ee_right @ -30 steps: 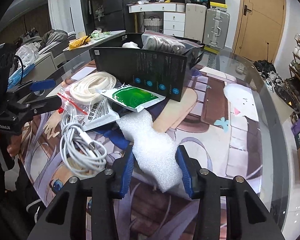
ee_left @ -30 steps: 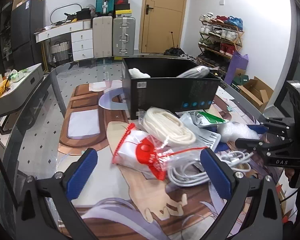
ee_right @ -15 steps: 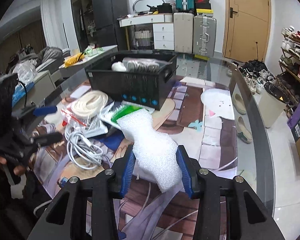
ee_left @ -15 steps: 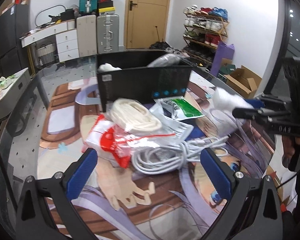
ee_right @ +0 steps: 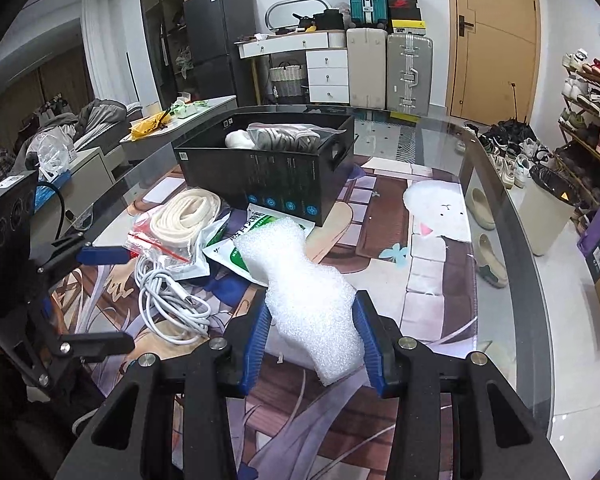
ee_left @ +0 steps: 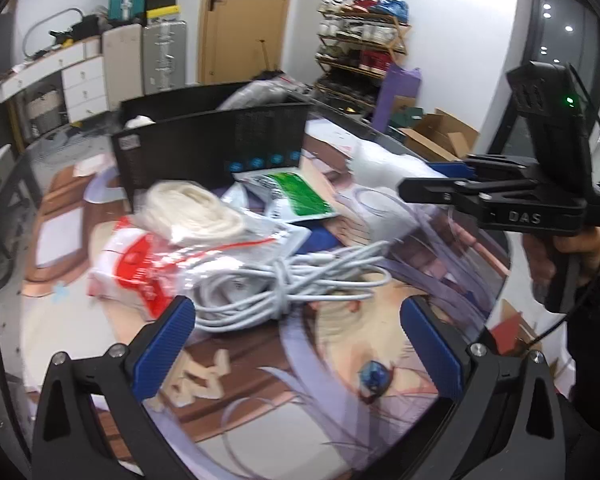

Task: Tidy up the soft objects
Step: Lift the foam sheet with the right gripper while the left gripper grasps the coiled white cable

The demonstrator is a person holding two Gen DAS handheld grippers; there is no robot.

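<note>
The right hand-held gripper (ee_right: pixel 314 344) clamps a white foam sheet (ee_right: pixel 304 292) between its blue pads, lifted above the surface (ee_right: pixel 440 292) near the front edge. The left hand-held gripper (ee_left: pixel 296 344) is spread wide and holds nothing; its pads flank a coil of white cable (ee_left: pixel 284 284) lying on the surface.

Only the right wrist view looks down into the black box (ee_right: pixel 268 176) toward the far edge, showing a bagged grey item (ee_right: pixel 288 136) and a white lump (ee_right: pixel 238 140) inside. Only the left wrist view shows the lettering "DAS" on the side of the right hand-held gripper.

Between the cable and the box lie a bagged coil of cream rope (ee_right: pixel 186 212), a red-and-white packet (ee_left: pixel 132 268) and a green-and-white pouch (ee_left: pixel 296 194) with writing too small to read. The surface carries a printed cartoon mat (ee_right: pixel 436 216).
</note>
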